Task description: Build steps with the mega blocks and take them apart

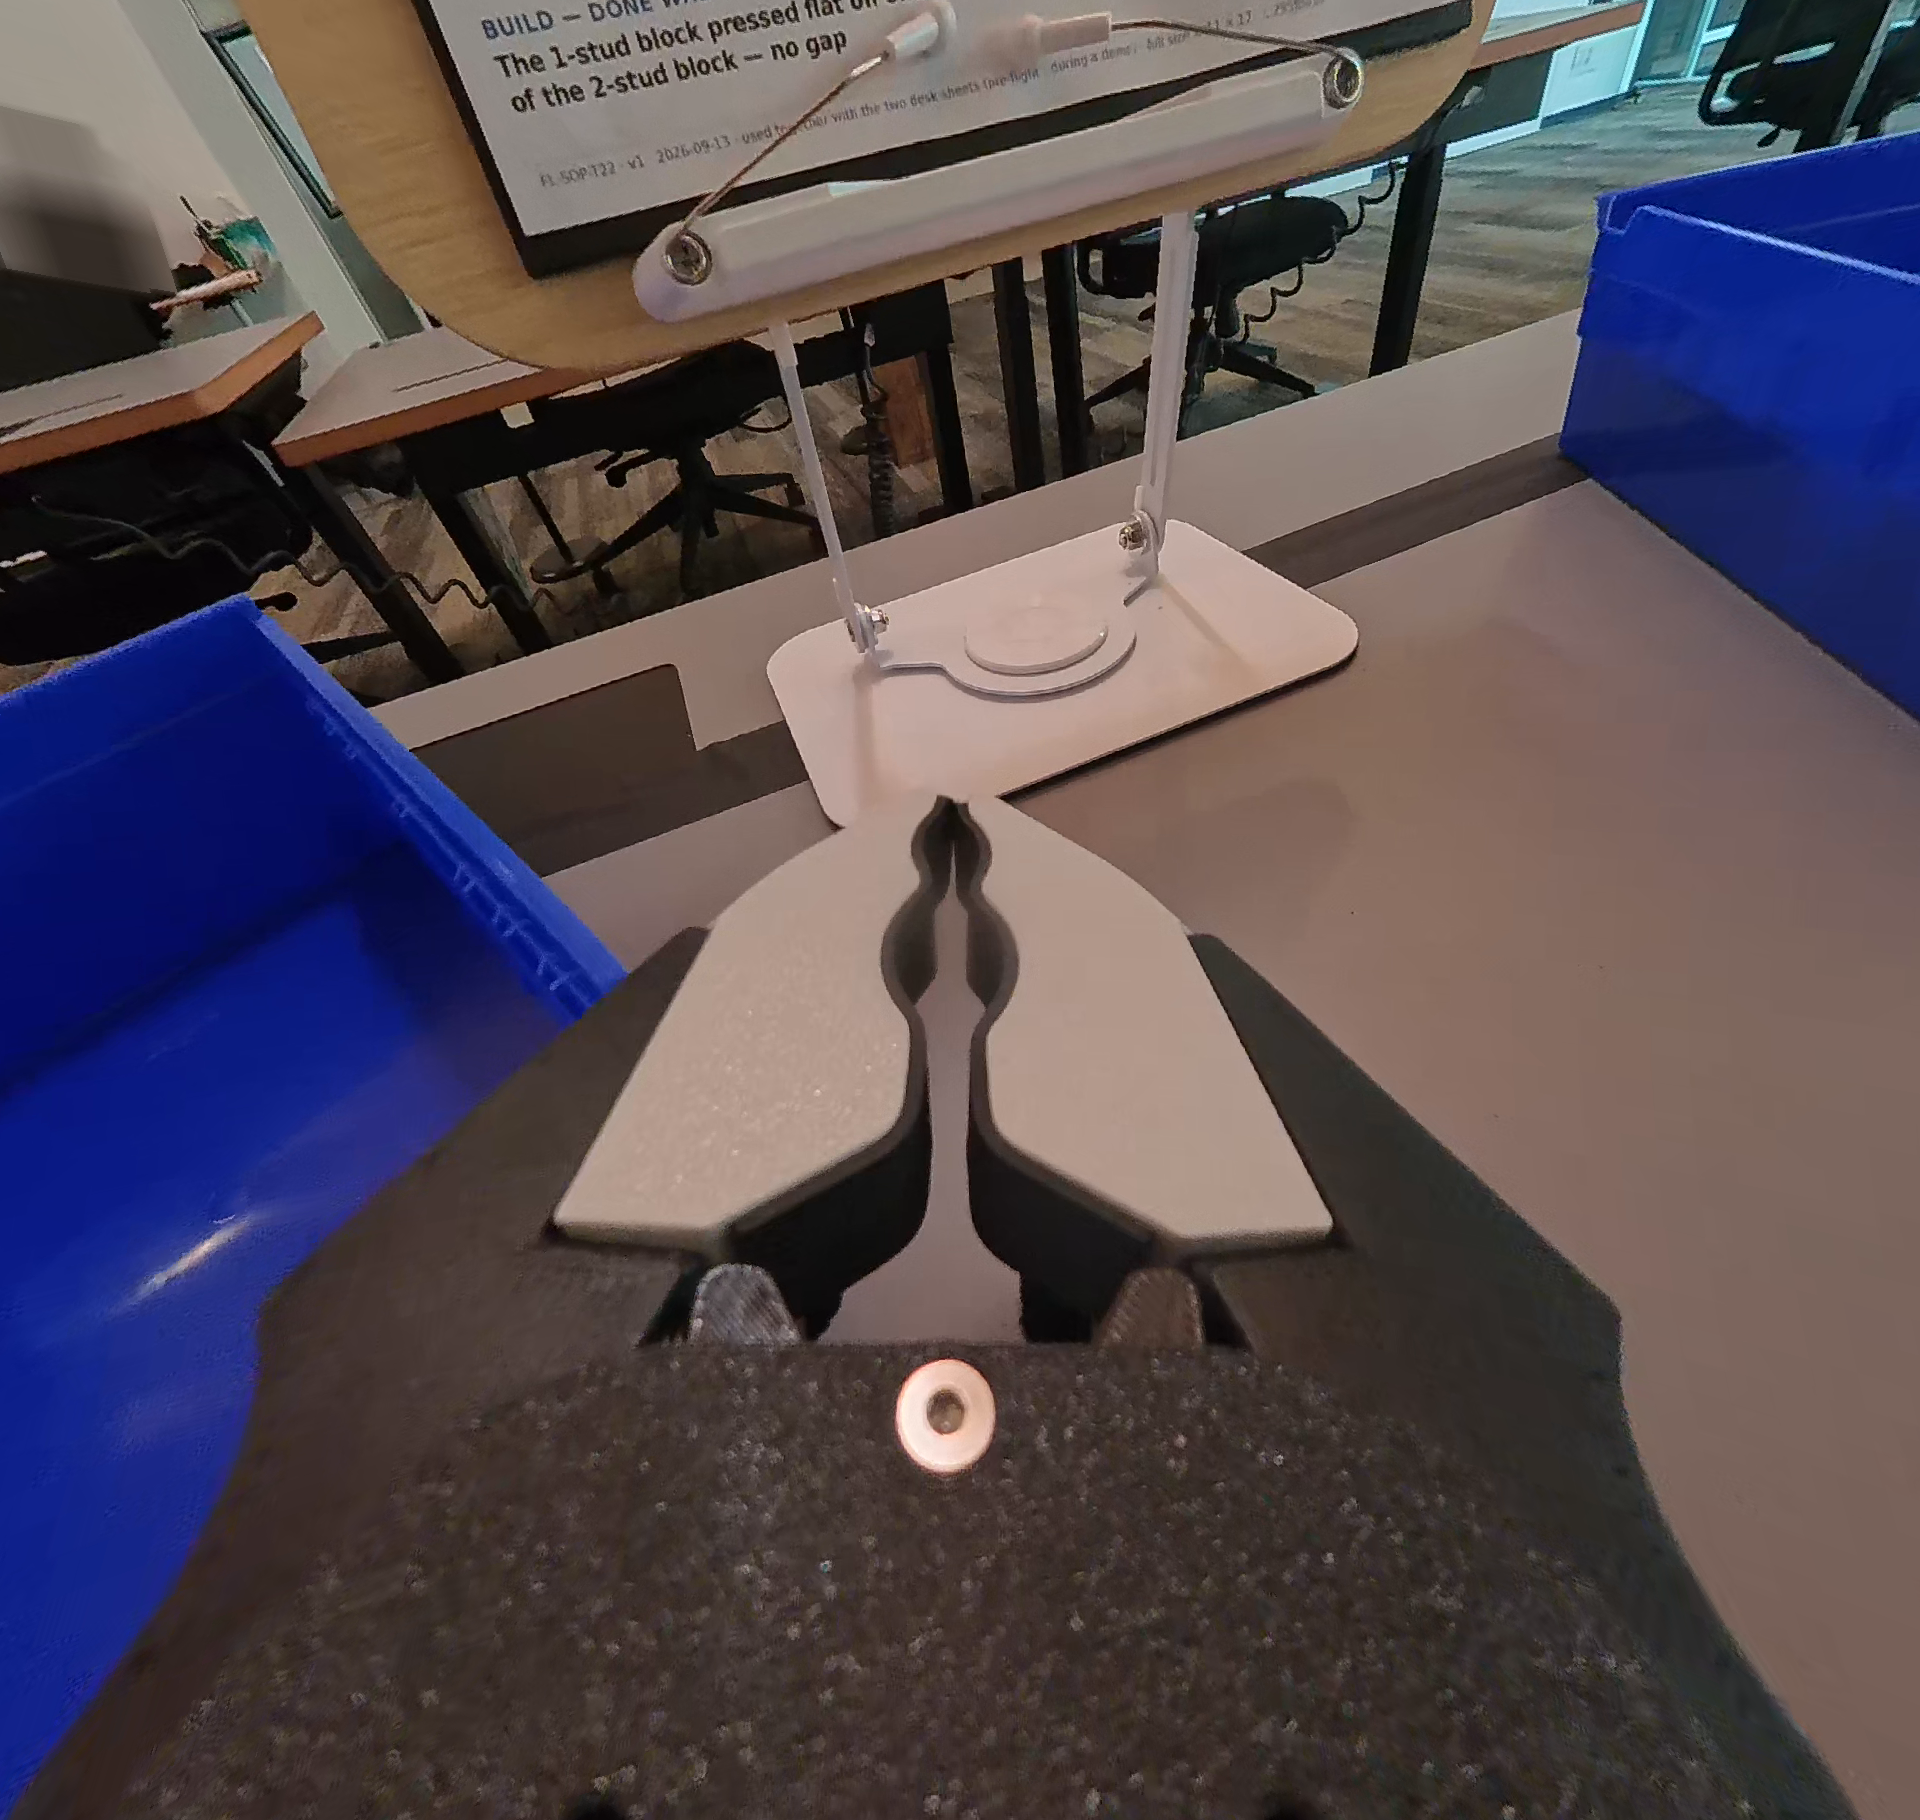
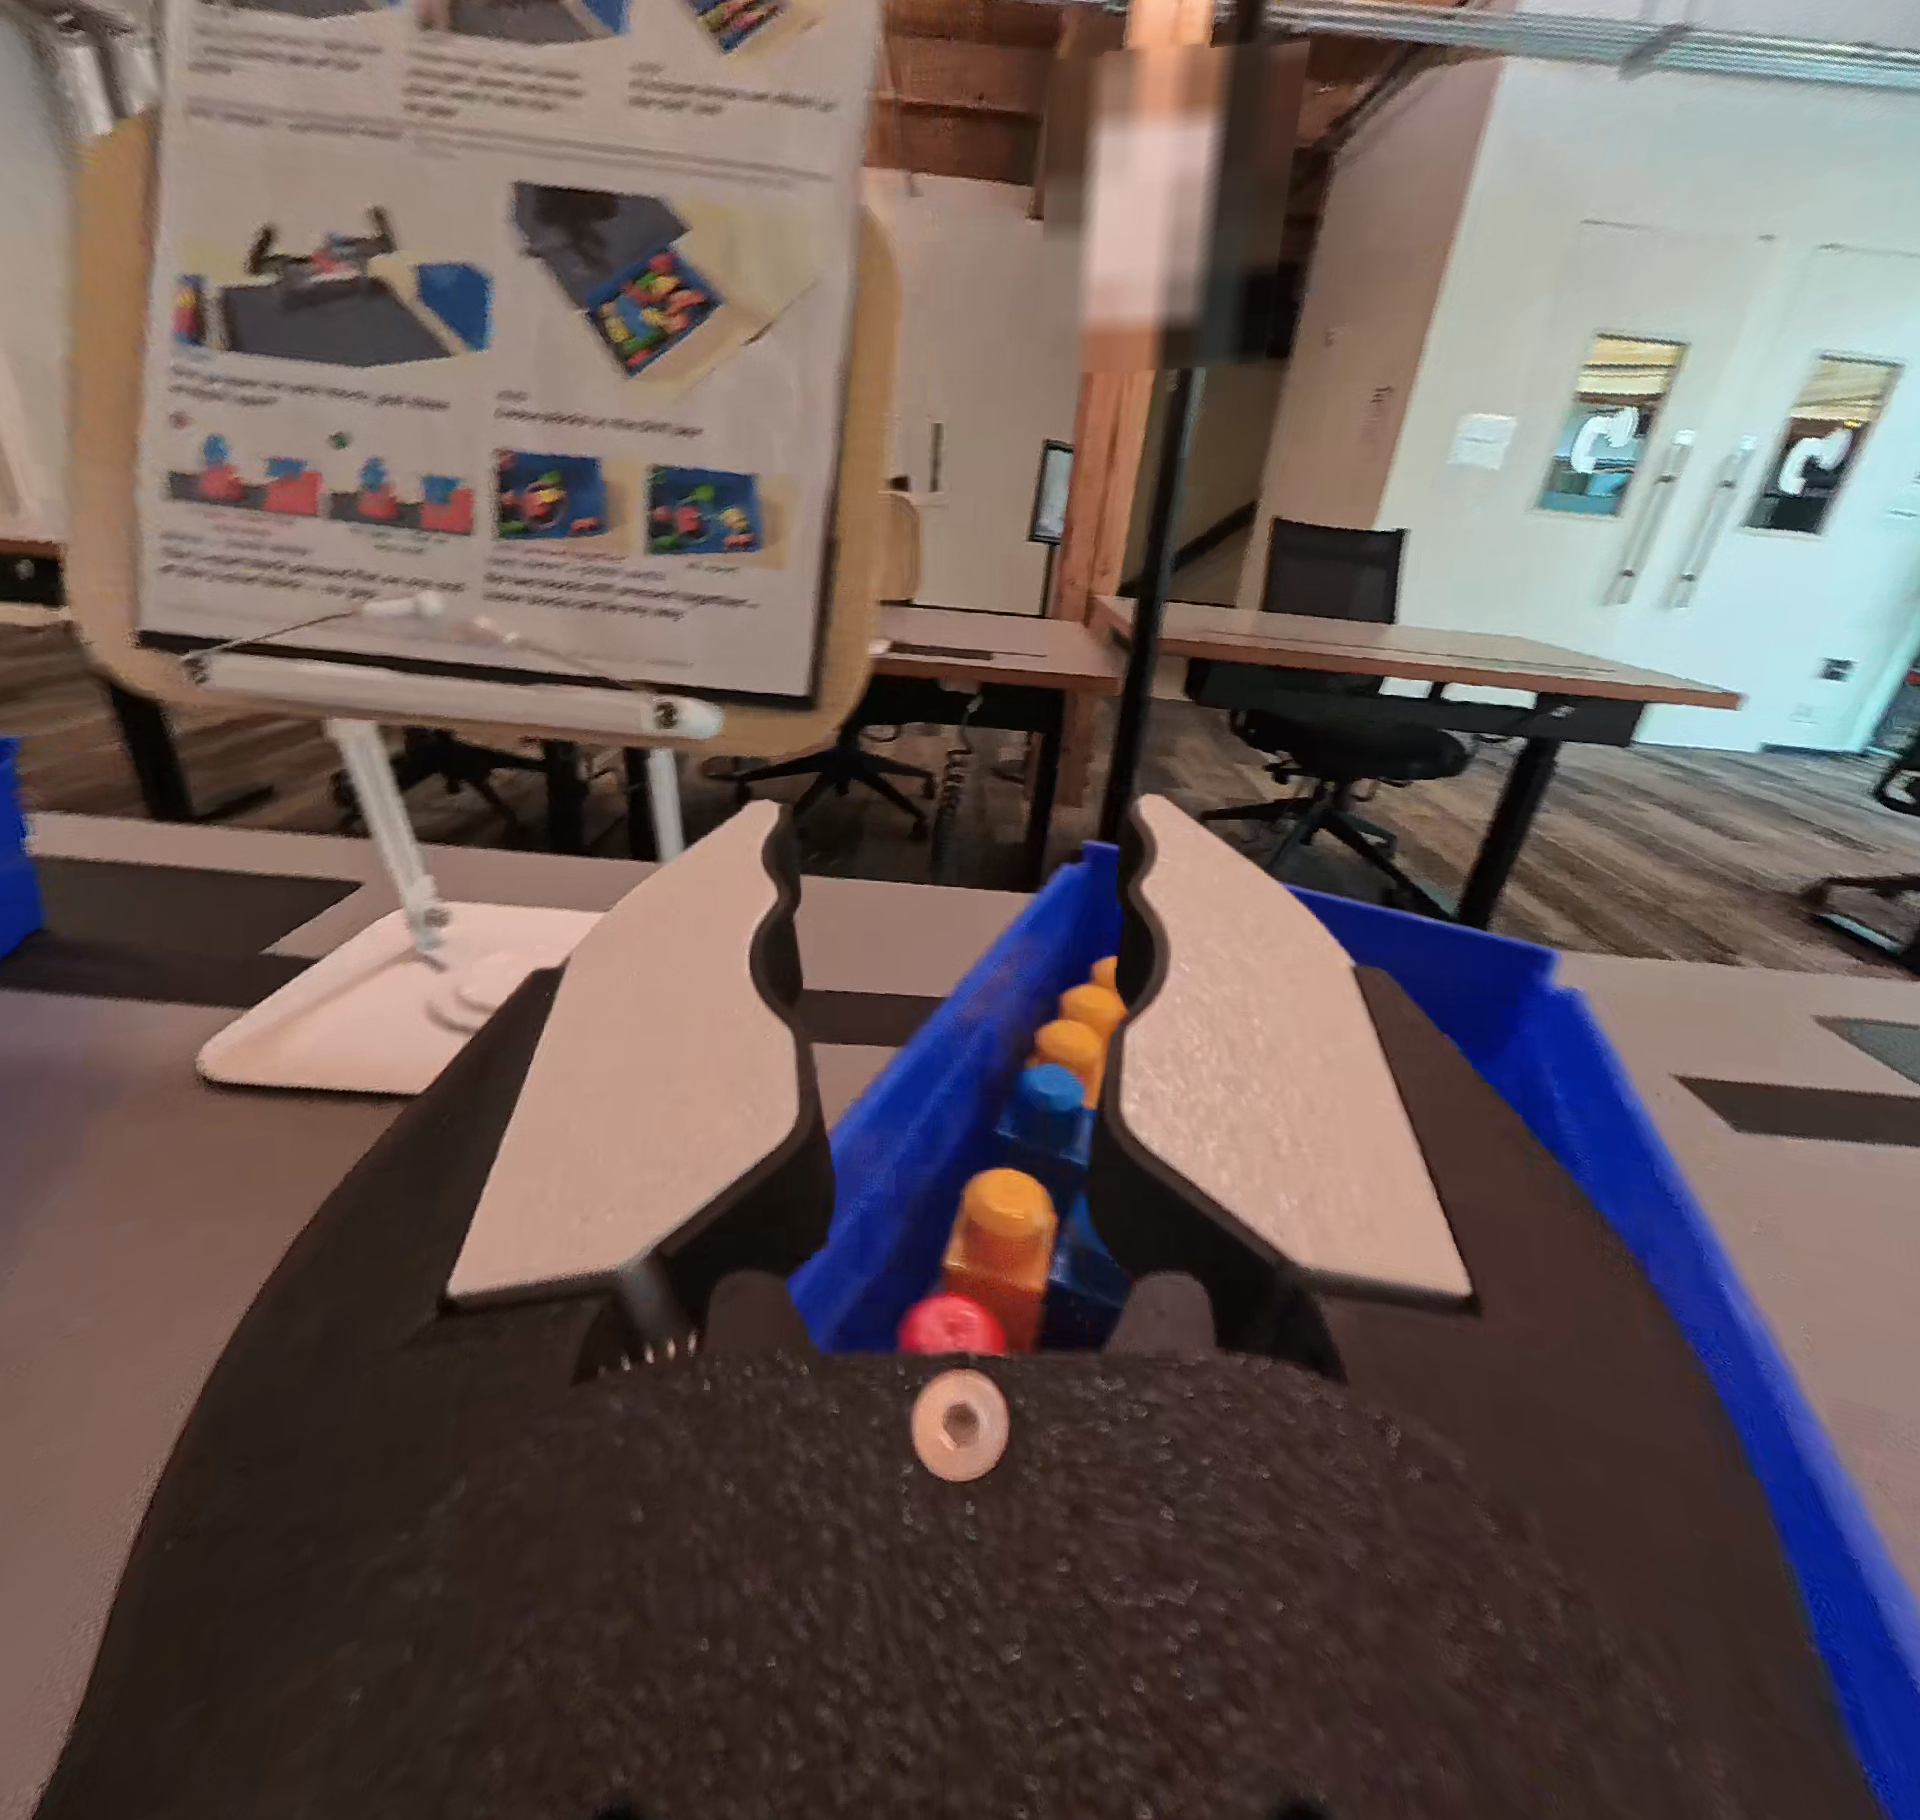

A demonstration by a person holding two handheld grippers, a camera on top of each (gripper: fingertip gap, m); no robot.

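The left gripper (image 1: pixel 951 814) hangs level above the grey counter (image 1: pixel 1558 991), pointing at the white base of a document stand (image 1: pixel 1060 658); its fingers (image 1: pixel 790 1022) are pressed together at the tips with nothing between them. A blue bin (image 1: pixel 208 939) sits just to its left, its visible floor bare, and the corner of a second blue bin (image 1: pixel 1766 368) shows at the far right. The right gripper (image 2: pixel 961 835) is held over a blue bin of blocks (image 2: pixel 914 1095), tilted slightly downward, its fingers (image 2: pixel 644 1043) spread wide apart and empty. Between them the blocks lie inside the bin: an orange block (image 2: pixel 1003 1240) nearest, a red block (image 2: pixel 951 1325) partly hidden by the gripper body, a blue block (image 2: pixel 1044 1105) behind, and more orange studs (image 2: pixel 1081 1022) farther back. The stand with its instruction sheet (image 2: pixel 499 295) rises to the left, well apart from that bin.
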